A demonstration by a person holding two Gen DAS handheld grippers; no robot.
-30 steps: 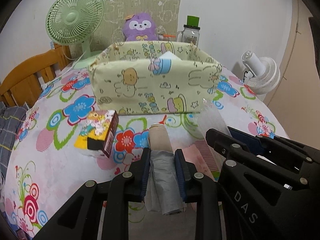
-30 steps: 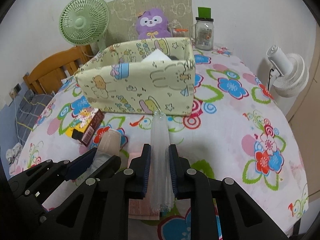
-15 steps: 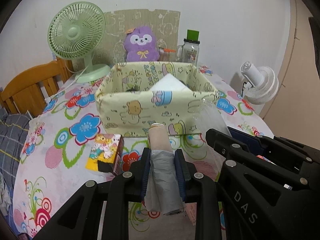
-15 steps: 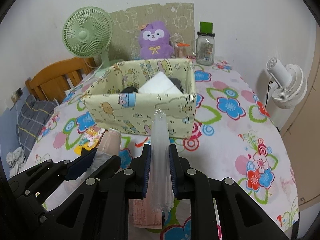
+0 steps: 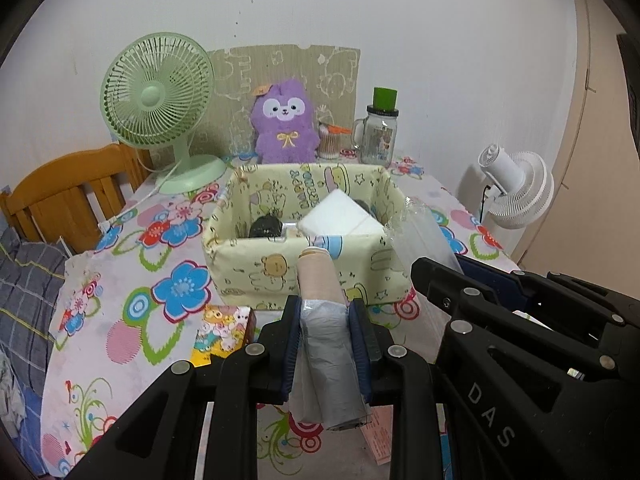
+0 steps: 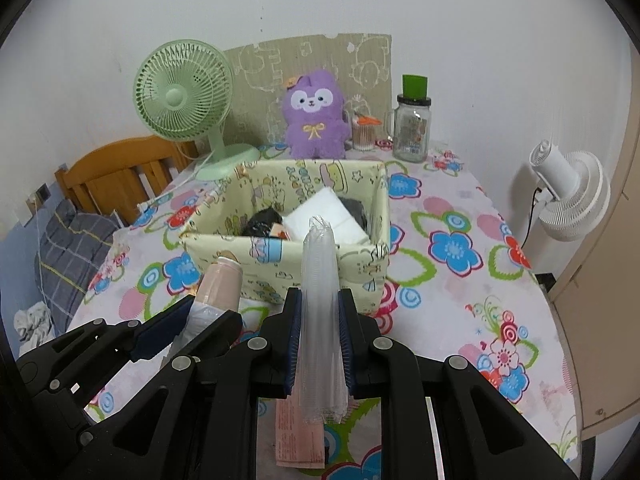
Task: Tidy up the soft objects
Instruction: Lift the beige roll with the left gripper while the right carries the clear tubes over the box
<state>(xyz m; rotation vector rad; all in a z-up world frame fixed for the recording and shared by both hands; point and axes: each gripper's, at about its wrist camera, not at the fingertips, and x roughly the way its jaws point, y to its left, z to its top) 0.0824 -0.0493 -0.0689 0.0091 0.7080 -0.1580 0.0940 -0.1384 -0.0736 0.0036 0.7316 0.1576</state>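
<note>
Both grippers have risen since a second ago, so the fabric bin's [image 5: 280,268] inside now shows: a white pack [image 5: 340,216] and a dark bundle [image 5: 266,226]. Round table [image 6: 460,292] with flowered cloth; bin near its middle, green fan [image 5: 156,96], purple plush [image 5: 285,124] and glass jar [image 5: 378,136] along the far edge, small printed box [image 5: 222,330] toward the near-left edge. White fan [image 6: 568,196] stands off the right side. Left gripper [image 5: 325,344] angled down, clamped on a grey-wrapped roll [image 5: 324,340] with beige core. Right gripper [image 6: 319,340] alongside, clamped on a clear plastic sleeve [image 6: 319,300].
</note>
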